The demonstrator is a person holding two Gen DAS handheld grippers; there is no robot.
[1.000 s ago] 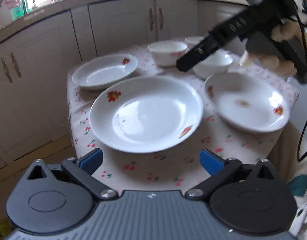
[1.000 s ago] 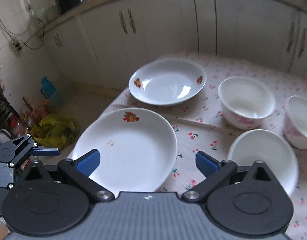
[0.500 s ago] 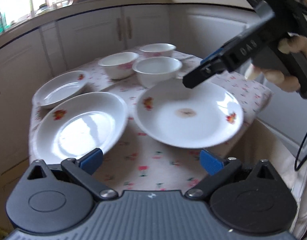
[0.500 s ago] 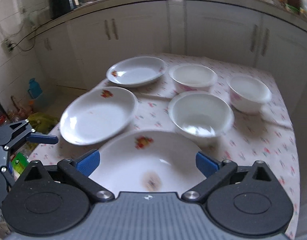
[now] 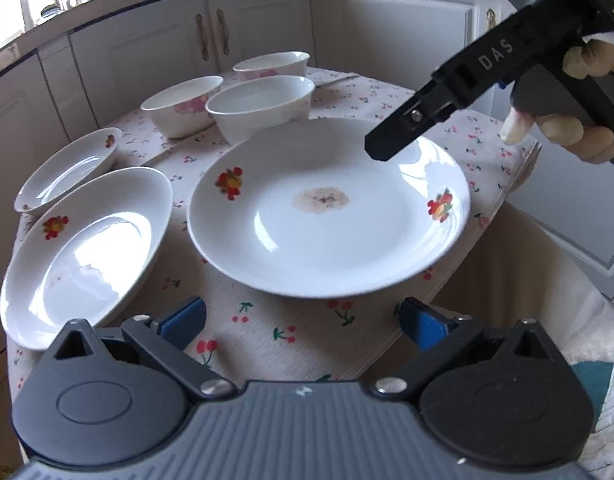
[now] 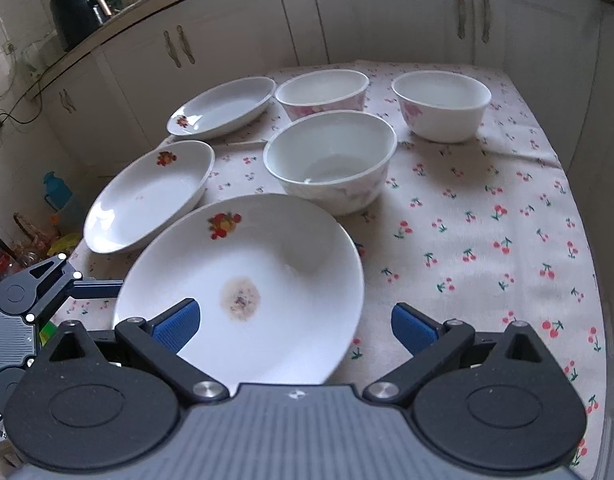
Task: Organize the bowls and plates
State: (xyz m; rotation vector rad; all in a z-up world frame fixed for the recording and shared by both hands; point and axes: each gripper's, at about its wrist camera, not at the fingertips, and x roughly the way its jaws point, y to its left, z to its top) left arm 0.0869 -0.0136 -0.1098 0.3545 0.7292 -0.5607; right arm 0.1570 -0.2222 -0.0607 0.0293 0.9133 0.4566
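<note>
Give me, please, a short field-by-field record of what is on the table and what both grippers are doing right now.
surface: table with cherry-print cloth
plates: three, none stacked; stained plate nearest, second plate beside it, far plate beyond
bowls: three, all upright and apart; plain bowl, two pink-patterned bowls behind it
stain: brownish patch at the middle of the stained plate
left gripper: open, holding nothing, facing the stained plate's near edge
right gripper: open, holding nothing, above the stained plate
</note>
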